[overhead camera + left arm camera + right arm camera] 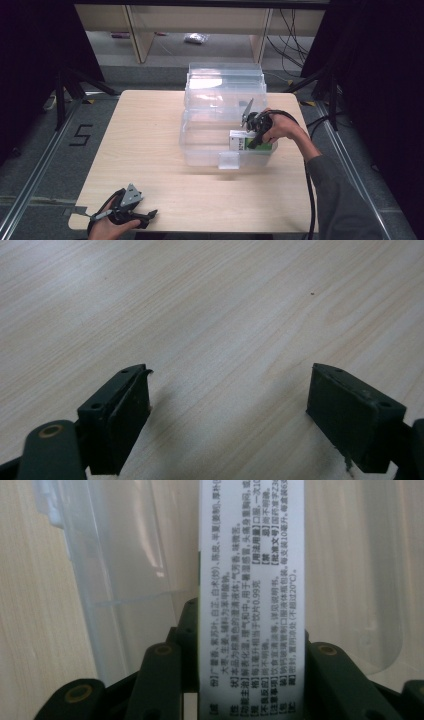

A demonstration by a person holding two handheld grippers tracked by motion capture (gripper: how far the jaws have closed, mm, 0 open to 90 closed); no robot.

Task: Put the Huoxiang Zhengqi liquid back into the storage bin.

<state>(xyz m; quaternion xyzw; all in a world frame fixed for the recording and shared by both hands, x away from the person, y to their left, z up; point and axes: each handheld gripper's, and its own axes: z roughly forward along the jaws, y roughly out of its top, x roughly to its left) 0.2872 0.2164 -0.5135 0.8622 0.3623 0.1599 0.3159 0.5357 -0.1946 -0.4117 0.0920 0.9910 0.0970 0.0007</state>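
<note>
A white and green medicine box (242, 141) with printed text (251, 595) is held inside the clear plastic bin (200, 150), near its front right corner. My right gripper (252, 134) is shut on it, its black jaws pressing the box's two narrow sides (250, 680). The bin's lid (225, 82) stands open behind it. My left gripper (145, 216) rests low over the table's front left corner, jaws wide apart (227, 415) with bare wood between them.
The light wooden table (145, 135) carries the bin at its middle right. A clear latch tab (229, 160) hangs on the bin's front wall. Black stands and cables flank the table; shelving legs rise beyond its far edge.
</note>
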